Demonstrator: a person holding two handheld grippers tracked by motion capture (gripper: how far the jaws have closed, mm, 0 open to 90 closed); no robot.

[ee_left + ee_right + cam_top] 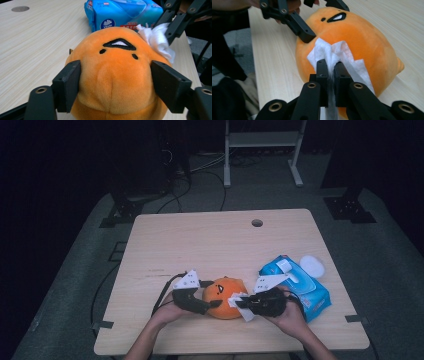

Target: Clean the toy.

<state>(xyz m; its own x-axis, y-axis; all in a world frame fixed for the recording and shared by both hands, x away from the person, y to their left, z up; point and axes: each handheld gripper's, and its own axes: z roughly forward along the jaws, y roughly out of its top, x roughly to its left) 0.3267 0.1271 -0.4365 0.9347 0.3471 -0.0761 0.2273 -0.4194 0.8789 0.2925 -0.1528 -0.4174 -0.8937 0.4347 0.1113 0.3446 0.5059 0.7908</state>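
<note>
The orange plush (226,297) lay near the table's (210,240) front edge, between the left gripper's (116,85) jaws, which pressed its sides. The right gripper (331,71) pinched a white wipe (337,53) against the plush, beside the blue pack (300,287)

Plush toy (224,297): on the table (200,240), before me, between my grippers.
Wipe (337,56): against the toy's right side.
Wipes pack (300,287): right of the toy.

Pale wooden table (200,240) with a round grommet hole (257,223), blue wet-wipes pack (300,287) (white flip lid), white oval lid (312,266) beside it, white metal frame (262,142) behind.
</note>
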